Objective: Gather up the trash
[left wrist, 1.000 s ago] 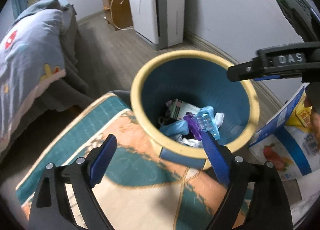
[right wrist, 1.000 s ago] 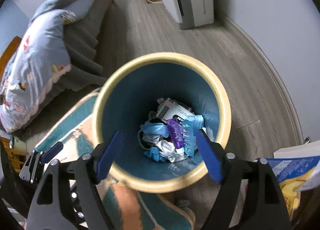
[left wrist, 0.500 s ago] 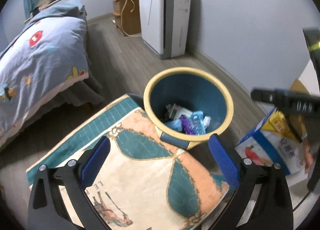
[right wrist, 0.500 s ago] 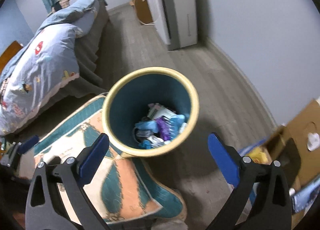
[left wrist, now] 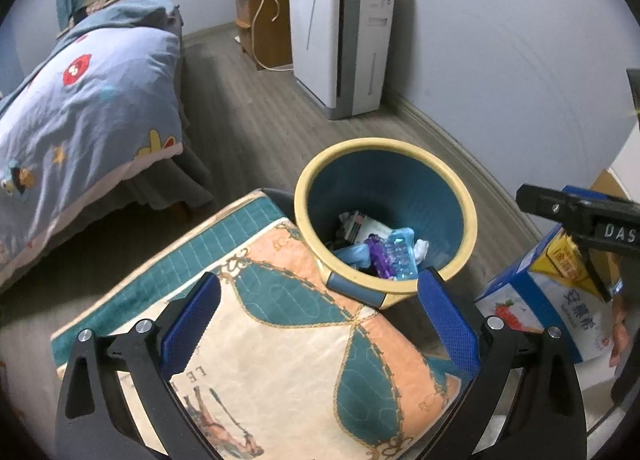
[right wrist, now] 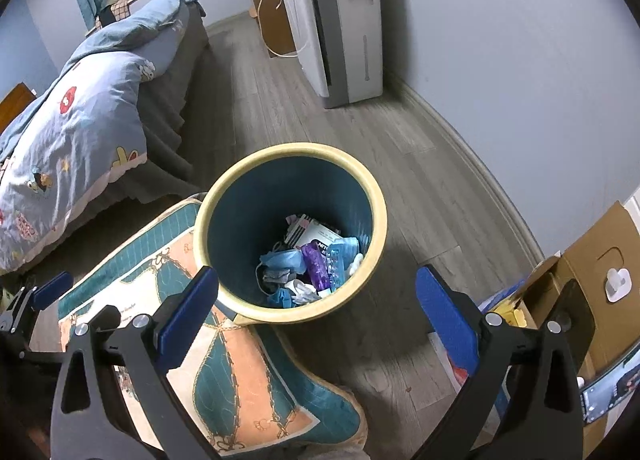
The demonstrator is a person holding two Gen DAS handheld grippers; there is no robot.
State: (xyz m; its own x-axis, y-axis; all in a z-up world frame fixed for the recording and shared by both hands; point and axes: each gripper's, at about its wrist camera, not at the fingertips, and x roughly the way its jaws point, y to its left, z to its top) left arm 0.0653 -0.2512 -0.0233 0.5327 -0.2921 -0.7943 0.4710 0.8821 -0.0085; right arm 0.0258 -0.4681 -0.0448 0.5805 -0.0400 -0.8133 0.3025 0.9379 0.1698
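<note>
A blue waste bin with a cream rim (left wrist: 472, 219) (right wrist: 378, 219) stands on the wood floor. Inside lies trash: a purple wrapper (left wrist: 378, 256) (right wrist: 316, 266), a clear blue blister pack (left wrist: 402, 252) (right wrist: 338, 260), crumpled blue and white bits and a printed packet (right wrist: 316, 234). My left gripper (left wrist: 320, 312) is open and empty, above a patterned cushion in front of the bin. My right gripper (right wrist: 316, 304) is open and empty, held above the bin's near rim; its body shows at the right of the left wrist view (left wrist: 580, 211).
A teal, orange and cream cushion (left wrist: 280, 332) (right wrist: 224, 372) lies against the bin. A bed with a blue quilt (left wrist: 80, 99) is at left. A white air purifier (left wrist: 340, 39) stands by the wall. A blue milk carton (left wrist: 552, 300) and a cardboard box (right wrist: 592, 284) sit right.
Both grippers have pulled up and back from the bin, which now looks smaller and farther. Both sets of jaws have opened wider. The trash stays in the bin.
</note>
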